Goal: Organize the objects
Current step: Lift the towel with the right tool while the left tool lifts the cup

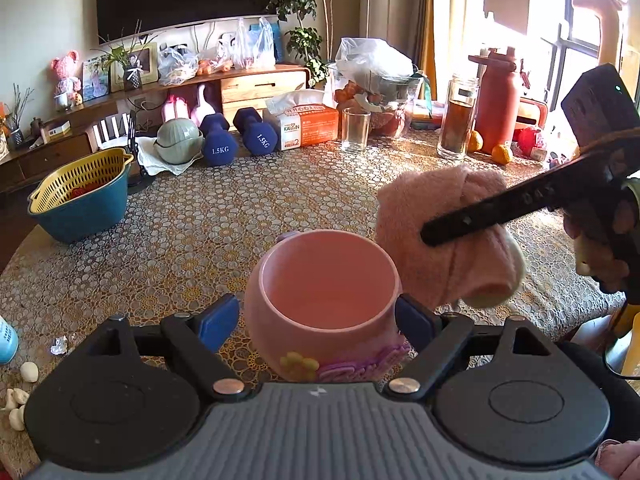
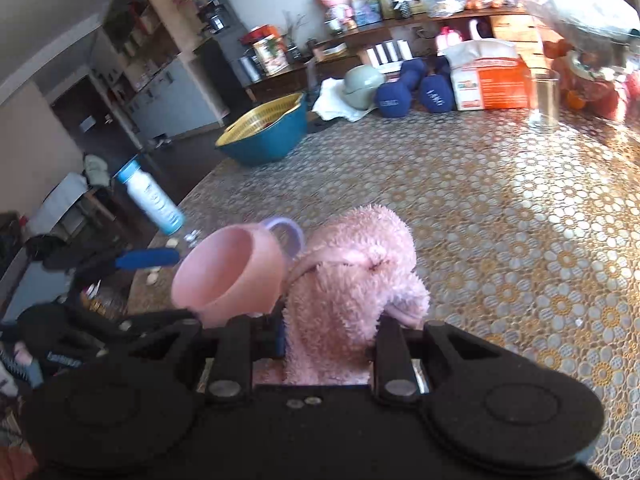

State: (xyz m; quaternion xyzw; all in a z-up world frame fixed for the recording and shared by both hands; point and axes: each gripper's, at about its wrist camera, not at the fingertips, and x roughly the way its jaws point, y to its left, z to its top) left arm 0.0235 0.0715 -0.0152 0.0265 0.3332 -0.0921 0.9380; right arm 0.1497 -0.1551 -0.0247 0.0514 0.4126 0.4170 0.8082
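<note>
- Left gripper [image 1: 316,320]: blue-padded jaws straddle the round pink ceramic mug with the lilac handle [image 1: 324,280]. The right pad sits against the mug wall; a sliver of gap shows at the left pad. Jaws are wide, and I cannot tell whether the grip is firm. The mug stands upright at the near edge of the table with the gold-and-white lace-pattern cloth [image 1: 180,220], mouth open and seemingly empty.
- Right gripper [image 2: 332,344]: jaws nearly closed, pinching a fluffy pink rolled sock bundle [image 2: 352,280]. The bundle hangs clear of the table, just right of the mug rim and slightly above it.
- Judged step: dropping the bundle into the mug while the left side steadies it.
- To do it well: bring the bundle leftward until it is centred over the mouth, then lower before releasing; the bundle looks nearly as wide as the opening, so an off-centre drop would catch the rim.
- Seat the left pad fully first; pushing soft fabric in could tip or slide the mug toward the table edge.
- Risk: the lilac handle on the far side may snag the fabric loop.
</note>
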